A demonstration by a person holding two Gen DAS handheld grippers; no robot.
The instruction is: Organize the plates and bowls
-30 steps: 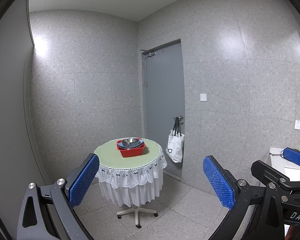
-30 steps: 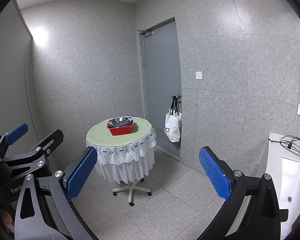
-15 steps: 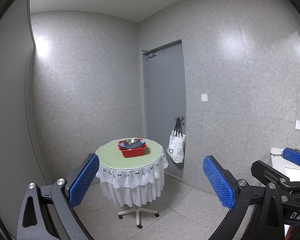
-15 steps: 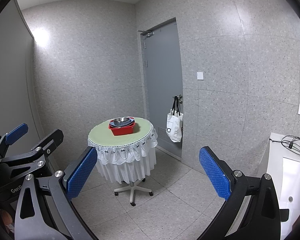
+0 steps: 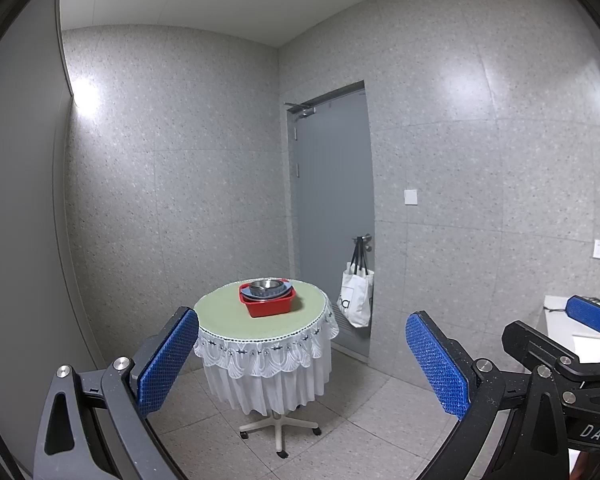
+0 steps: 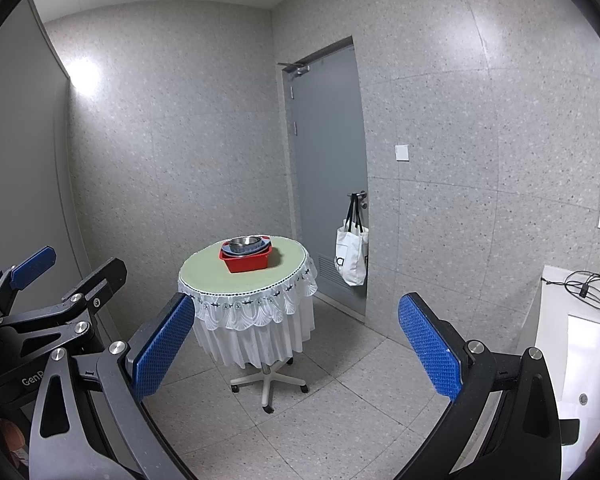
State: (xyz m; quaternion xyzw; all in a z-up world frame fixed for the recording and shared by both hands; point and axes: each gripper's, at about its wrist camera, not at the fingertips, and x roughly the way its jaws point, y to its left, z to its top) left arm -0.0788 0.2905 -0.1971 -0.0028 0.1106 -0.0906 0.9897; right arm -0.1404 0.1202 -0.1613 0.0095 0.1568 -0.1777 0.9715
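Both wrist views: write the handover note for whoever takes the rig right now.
Left claw: open, empty, held well back from the table.
Right claw: open, empty, also well back.
Dishes: a metal bowl sits on top of bluish plates or bowls, all nested in the red basin on the round table with the lace cloth.
Done: the dishes appear gathered in the basin; neither claw holds anything.
Left: approach the table and check the stack. From this distance the count and kind of the lower pieces cannot be told.
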